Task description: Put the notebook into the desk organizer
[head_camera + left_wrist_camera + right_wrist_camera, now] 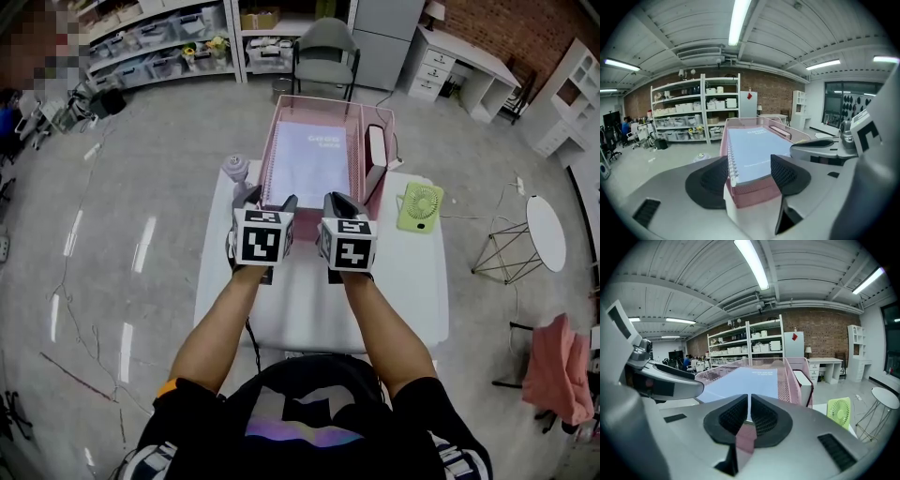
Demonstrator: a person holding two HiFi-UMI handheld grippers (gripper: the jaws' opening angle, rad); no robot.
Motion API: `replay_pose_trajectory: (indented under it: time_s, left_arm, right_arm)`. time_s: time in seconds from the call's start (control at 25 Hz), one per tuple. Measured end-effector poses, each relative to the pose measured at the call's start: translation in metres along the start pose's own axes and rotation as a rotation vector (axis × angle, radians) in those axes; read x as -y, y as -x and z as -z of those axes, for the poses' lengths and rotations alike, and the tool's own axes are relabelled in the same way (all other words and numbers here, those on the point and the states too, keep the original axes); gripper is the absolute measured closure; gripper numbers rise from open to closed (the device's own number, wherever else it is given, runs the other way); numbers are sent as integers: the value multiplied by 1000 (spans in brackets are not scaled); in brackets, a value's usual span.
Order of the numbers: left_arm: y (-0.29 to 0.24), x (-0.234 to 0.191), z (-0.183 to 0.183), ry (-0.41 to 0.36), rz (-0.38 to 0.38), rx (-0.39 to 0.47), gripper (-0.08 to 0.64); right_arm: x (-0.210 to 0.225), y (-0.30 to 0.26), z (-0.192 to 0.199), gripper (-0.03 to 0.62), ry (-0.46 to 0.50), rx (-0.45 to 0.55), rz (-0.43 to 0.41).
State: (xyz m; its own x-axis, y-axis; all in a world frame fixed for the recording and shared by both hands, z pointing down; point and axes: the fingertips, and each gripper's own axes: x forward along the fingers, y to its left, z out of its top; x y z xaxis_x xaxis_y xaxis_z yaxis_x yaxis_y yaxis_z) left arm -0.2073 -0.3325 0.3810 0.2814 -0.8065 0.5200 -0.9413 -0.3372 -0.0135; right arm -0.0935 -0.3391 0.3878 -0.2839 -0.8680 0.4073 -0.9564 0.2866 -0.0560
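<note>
The light-blue spiral notebook (309, 164) lies flat inside the pink mesh desk organizer (277, 131) at the far end of the white table. Both grippers sit side by side at the organizer's near end. My left gripper (271, 200) is open; the notebook's near edge (754, 154) and the organizer's front wall (754, 197) show just beyond its gap (750, 176), untouched by the pads. My right gripper (749, 413) has its pads almost together. Only a thin slit shows between them, with the notebook (750, 378) visible past it. I see nothing pinched.
A white box (377, 150) stands in the organizer's right compartment. A green desk fan (419, 206) lies on the table (412, 291) to the right. A small pale-purple object (235, 168) sits at the left corner. A chair (325, 47) stands behind the organizer.
</note>
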Motion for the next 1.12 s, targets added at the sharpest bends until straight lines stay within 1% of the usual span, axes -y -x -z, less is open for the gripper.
replay_pose_trajectory:
  time_s: [0.16,0.32,0.52,0.68,0.72,0.8,0.92,1.04,1.12]
  left_arm:
    - [11,0,1,7,-3,23,278]
    - [21,6,3,11,9,49,278]
    - [40,22,11,12,-12,67,279]
    - [66,45,18,15,-35,88,288]
    - [75,51,19,17,-47,100,305]
    - [90,66,19,19,-71,127,360]
    - [112,97,23,9,-100,156,424]
    - [137,129,28,1,-134,204,507]
    - [155,150,33,4,-150,235,538]
  right_arm:
    - [0,10,-5,556,3,25,8]
    - [-2,22,-9,557,6,53,5]
    - [-4,47,-12,557,28,81,-29]
    - [-1,80,-10,558,32,112,-65]
    - [-1,89,-9,558,36,120,-79]
    - [2,109,-8,561,45,137,-111]
    - [10,142,-5,563,56,167,-152]
    - [17,177,3,565,68,191,-190]
    - [21,200,11,565,76,200,-218]
